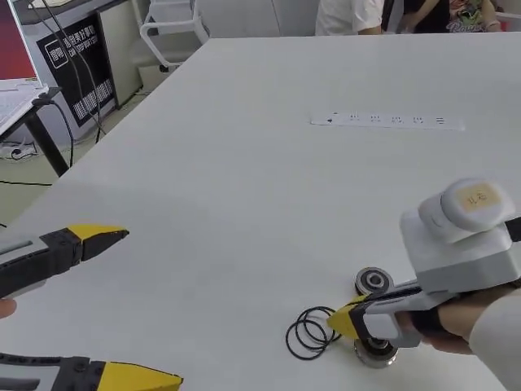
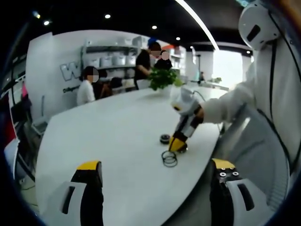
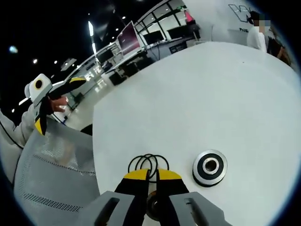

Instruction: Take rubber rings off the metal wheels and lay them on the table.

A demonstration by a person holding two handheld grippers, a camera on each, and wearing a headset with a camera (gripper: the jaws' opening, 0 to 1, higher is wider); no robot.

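Large outlined "W" (image 2: 69,70) on the white wall (image 2: 47,56) at ten o'clock in the left gripper view, smaller line beneath too blurred to read; same letter at one o'clock in the right gripper view. At ten o'clock in the head view, white Chinese characters and barcodes on a black board (image 1: 77,69), too small to make out. Faint marks on the yellow sticker (image 1: 476,198) atop the right gripper (image 1: 342,322) at four o'clock and on the power strip (image 1: 387,120) at one o'clock, none legible.
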